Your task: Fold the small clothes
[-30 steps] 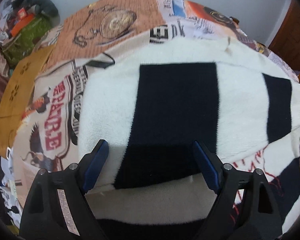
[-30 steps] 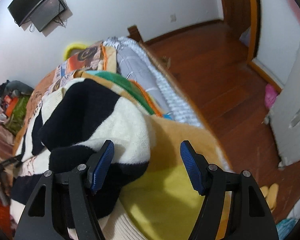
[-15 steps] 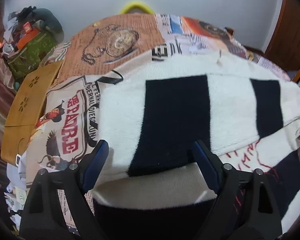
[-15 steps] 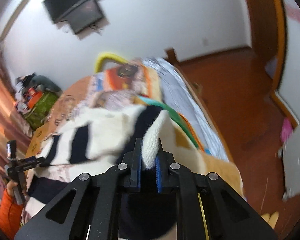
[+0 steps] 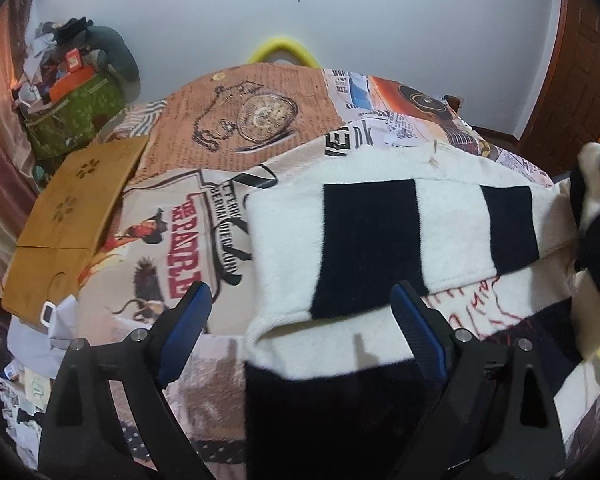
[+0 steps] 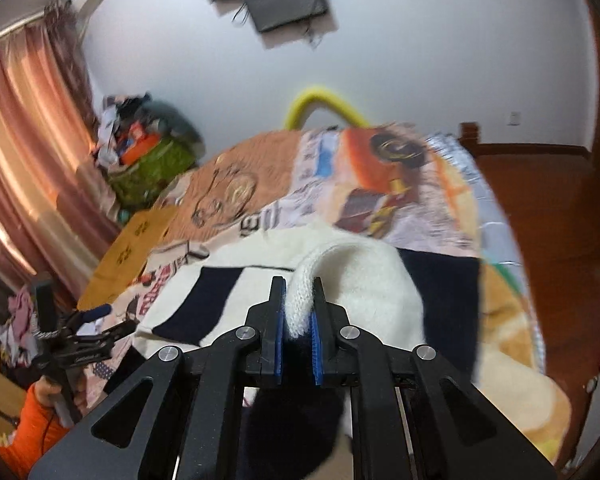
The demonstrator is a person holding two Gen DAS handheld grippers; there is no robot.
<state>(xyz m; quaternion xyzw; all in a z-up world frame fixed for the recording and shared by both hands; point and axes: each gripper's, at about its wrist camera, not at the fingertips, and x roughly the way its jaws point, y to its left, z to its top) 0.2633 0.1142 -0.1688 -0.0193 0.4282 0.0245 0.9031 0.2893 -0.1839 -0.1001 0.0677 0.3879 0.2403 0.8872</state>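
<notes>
A white knit sweater with wide black stripes (image 5: 372, 240) lies spread on the printed bedspread (image 5: 236, 152). My left gripper (image 5: 300, 312) is open and hovers over the sweater's near left edge, touching nothing. My right gripper (image 6: 298, 304) is shut on a white ribbed fold of the sweater (image 6: 356, 276) and holds it lifted above the rest of the garment. In the left wrist view the lifted part (image 5: 596, 208) bunches at the far right. The left gripper also shows in the right wrist view (image 6: 88, 340), low at the left.
A wooden lap tray (image 5: 72, 216) lies on the bed's left side. A green bag piled with clutter (image 5: 72, 112) stands behind it by the pink curtain (image 6: 24, 168). A yellow hoop (image 5: 280, 50) sticks up behind the bed. Wooden floor (image 6: 548, 200) lies to the right.
My right gripper closed on the sweater's edge and lifted it up and toward the left. My left gripper drew back and left, staying open.
</notes>
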